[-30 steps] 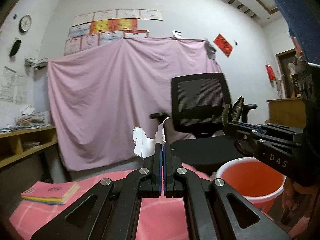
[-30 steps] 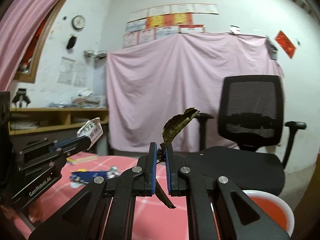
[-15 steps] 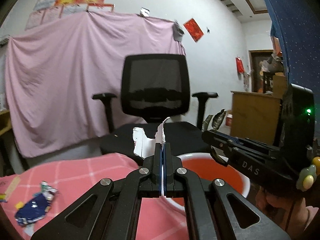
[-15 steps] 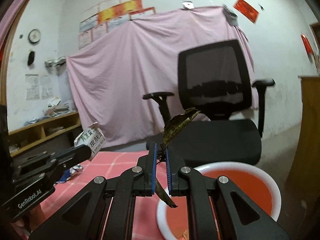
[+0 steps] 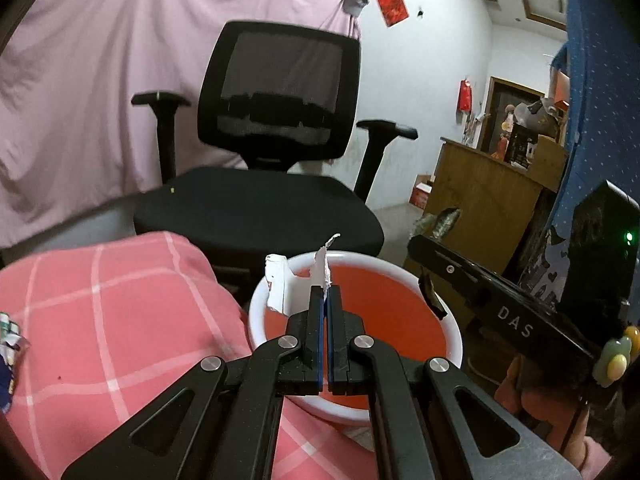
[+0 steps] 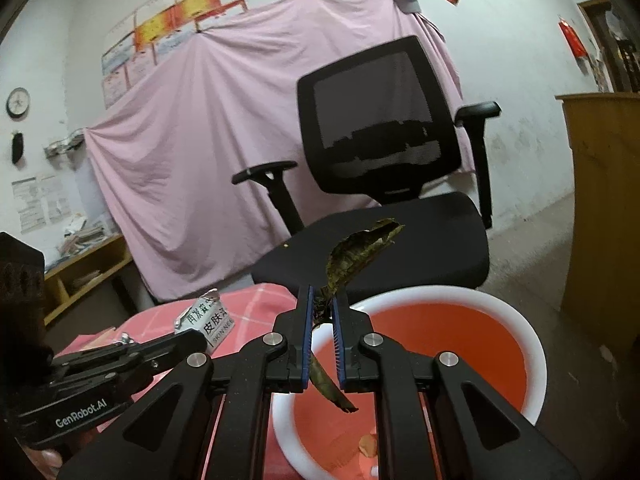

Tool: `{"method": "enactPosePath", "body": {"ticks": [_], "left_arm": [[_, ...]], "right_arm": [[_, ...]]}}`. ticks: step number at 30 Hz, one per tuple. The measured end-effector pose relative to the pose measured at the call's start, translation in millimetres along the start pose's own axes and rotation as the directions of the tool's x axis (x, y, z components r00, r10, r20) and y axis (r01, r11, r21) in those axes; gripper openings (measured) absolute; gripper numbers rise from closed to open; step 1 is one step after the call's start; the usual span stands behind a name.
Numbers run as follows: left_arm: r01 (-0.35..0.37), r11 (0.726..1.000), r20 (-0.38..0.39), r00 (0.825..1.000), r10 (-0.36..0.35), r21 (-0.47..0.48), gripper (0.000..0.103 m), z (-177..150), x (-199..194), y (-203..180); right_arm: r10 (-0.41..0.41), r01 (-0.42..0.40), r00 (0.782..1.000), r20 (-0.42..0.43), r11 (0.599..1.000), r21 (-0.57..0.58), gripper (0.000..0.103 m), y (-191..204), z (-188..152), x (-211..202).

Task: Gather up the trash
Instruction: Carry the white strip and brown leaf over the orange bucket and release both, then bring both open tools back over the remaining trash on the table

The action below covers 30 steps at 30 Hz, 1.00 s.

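My left gripper [image 5: 325, 293] is shut on a torn white wrapper [image 5: 277, 285], whose scraps stick up past the tips. Just beyond and below it stands an orange bucket with a white rim [image 5: 256, 320]. My right gripper [image 6: 322, 302] is shut on a dried brown-green leaf [image 6: 360, 248]; the leaf's lower end hangs over the bucket [image 6: 534, 344]. In the left wrist view the right gripper [image 5: 424, 246] reaches in over the bucket's right side. The left gripper [image 6: 200, 340] shows at the right wrist view's lower left with the printed wrapper [image 6: 208, 320].
A black office chair [image 5: 276, 128] stands right behind the bucket. A pink checked cloth [image 5: 112, 320] covers the table to the left, with a blue wrapper [image 5: 7, 354] at its left edge. A wooden cabinet [image 5: 488, 208] is at the right, and a pink sheet [image 6: 192, 152] hangs behind.
Both grippers have swung right from over the table to the orange bucket, which now lies just below their tips. Each still holds its piece of trash.
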<state>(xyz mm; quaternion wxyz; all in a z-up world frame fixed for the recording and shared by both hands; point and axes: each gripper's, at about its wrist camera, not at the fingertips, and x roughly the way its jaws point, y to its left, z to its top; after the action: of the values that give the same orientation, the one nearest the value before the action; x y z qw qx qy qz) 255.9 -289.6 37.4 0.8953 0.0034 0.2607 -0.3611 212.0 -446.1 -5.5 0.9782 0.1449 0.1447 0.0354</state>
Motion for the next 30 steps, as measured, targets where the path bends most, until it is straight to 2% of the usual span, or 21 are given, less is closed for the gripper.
{"method": "enactPosePath", "body": {"ticks": [5,7,9,11,13,17,20,25,28,30], "left_arm": [[0.009,1.0,-0.037,0.999,-0.01,-0.025,0.0,-0.4,5.2,4.9],[0.013,0.999,-0.044,0.999,-0.014,-0.034,0.0,-4.2,7.7,7.3],[0.017,0.999,-0.055,0.998,-0.02,-0.045,0.0,-4.4,11.6,9.5],[0.021,0.998,-0.068,0.997,-0.025,-0.056,0.001,-4.2,15.3,11.8],[0.022,0.998,-0.074,0.997,-0.026,-0.059,0.004,-4.1,17.5,14.6],[0.03,0.996,-0.057,0.998,-0.035,-0.086,0.034,-4.9,16.1,21.4],[0.031,0.994,-0.044,0.998,-0.035,-0.105,0.035,-4.4,12.4,26.3],[-0.006,0.993,-0.019,1.0,0.004,-0.115,0.035,-4.4,2.3,33.0],[-0.045,0.992,0.003,0.999,0.046,-0.116,0.036,-5.4,-7.1,37.0],[-0.074,0.99,0.022,0.997,0.077,-0.117,0.04,-5.7,-14.3,38.4]], "right_arm": [[-0.032,0.032,0.999,-0.021,0.999,0.021,0.011,-4.8,-1.5,3.1],[-0.041,0.041,0.999,-0.025,0.999,0.022,0.016,-5.5,-1.6,3.5],[-0.046,0.047,0.999,-0.025,0.999,0.027,0.031,-6.6,-2.1,2.9],[-0.046,0.047,0.999,-0.022,0.998,0.031,0.031,-8.3,-1.3,3.3],[-0.055,0.055,0.998,-0.023,0.998,0.028,0.031,-9.2,-1.4,3.9],[-0.066,0.067,0.997,-0.025,0.997,0.03,0.031,-11.0,-1.3,4.7],[-0.072,0.073,0.997,-0.022,0.997,0.033,0.032,-12.5,-1.1,4.3],[-0.084,0.085,0.996,-0.012,0.996,0.033,0.032,-12.8,-0.2,3.4],[-0.085,0.085,0.996,0.003,0.996,0.028,0.04,-9.4,0.2,1.7],[-0.078,0.077,0.997,0.022,0.997,0.024,0.046,-5.1,1.3,-0.5]]}}
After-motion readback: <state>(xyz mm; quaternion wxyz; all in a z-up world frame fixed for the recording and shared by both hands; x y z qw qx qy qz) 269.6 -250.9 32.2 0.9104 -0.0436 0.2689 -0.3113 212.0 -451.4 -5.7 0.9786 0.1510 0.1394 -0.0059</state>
